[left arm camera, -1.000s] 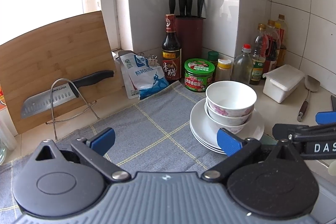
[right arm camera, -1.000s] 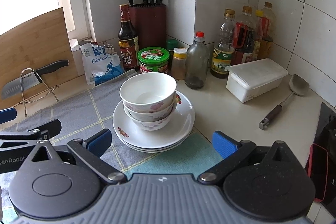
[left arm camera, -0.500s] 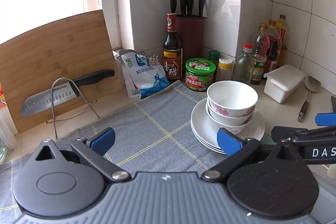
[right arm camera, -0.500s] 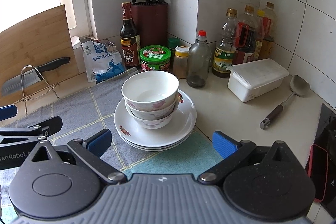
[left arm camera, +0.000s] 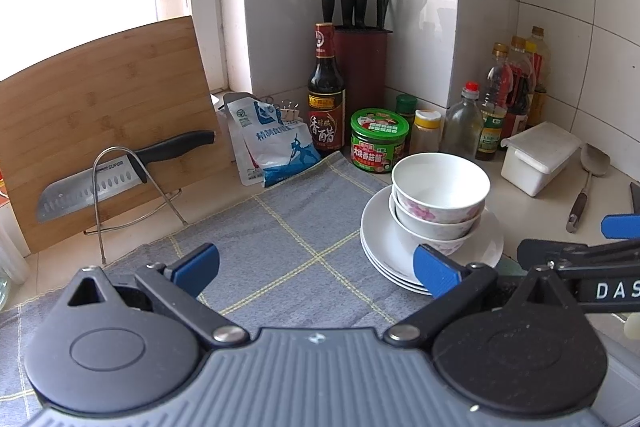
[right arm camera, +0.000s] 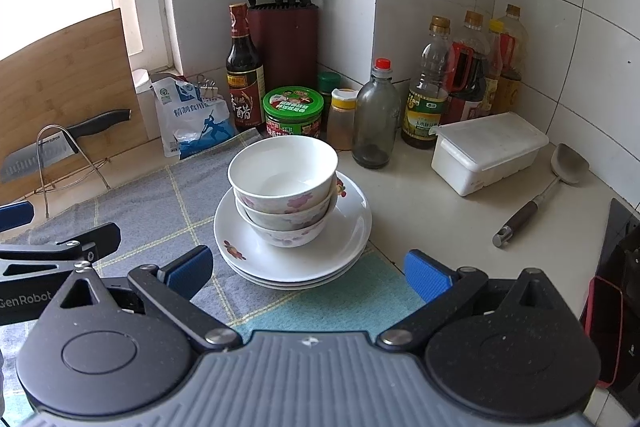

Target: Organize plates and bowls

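Three white floral bowls point(right arm camera: 284, 183) sit nested on a stack of white plates point(right arm camera: 352, 227) at the right edge of a grey checked cloth point(right arm camera: 160, 211). The stack also shows in the left wrist view, bowls point(left arm camera: 440, 195) on plates point(left arm camera: 380, 243). My right gripper point(right arm camera: 308, 269) is open and empty, just short of the plates. My left gripper point(left arm camera: 316, 263) is open and empty over the cloth point(left arm camera: 288, 239), left of the stack.
Behind the stack stand a green-lidded jar point(right arm camera: 293, 111), a vinegar bottle point(right arm camera: 244, 67), a knife block point(right arm camera: 284, 39), several oil bottles point(right arm camera: 424, 95) and a white lidded box point(right arm camera: 488, 151). A spatula point(right arm camera: 536, 195) lies right. A cleaver on a wire rack point(left arm camera: 108, 179) leans on a cutting board point(left arm camera: 100, 107).
Both grippers have moved slightly; the dish stack sits a little lower and closer in the right wrist view. Nothing was grasped or released.
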`<state>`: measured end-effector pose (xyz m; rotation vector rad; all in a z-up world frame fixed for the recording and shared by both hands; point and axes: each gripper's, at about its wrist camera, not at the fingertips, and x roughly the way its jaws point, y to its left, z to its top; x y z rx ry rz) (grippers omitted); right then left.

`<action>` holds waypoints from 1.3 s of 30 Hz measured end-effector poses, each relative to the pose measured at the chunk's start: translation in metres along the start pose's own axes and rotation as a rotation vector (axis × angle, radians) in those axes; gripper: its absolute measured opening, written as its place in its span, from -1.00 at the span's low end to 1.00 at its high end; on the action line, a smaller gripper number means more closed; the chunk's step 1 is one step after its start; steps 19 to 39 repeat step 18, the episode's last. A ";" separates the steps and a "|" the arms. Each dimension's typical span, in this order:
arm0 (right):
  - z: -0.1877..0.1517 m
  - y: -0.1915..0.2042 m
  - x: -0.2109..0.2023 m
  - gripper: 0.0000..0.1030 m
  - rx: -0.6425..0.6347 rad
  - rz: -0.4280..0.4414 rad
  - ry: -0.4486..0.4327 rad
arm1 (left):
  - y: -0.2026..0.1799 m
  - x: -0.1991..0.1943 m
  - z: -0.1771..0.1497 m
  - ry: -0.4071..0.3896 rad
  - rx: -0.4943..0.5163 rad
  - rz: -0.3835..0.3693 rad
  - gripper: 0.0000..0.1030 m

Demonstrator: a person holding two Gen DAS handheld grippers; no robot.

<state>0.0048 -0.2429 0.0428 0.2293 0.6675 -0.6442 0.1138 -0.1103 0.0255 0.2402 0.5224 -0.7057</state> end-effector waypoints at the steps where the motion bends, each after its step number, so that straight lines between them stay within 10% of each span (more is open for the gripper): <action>1: 0.000 0.000 0.000 1.00 -0.001 -0.001 0.000 | 0.001 0.000 0.000 0.001 0.000 -0.001 0.99; 39: 0.001 0.000 -0.002 1.00 -0.001 -0.003 -0.002 | -0.002 0.000 0.000 0.003 0.001 -0.001 0.99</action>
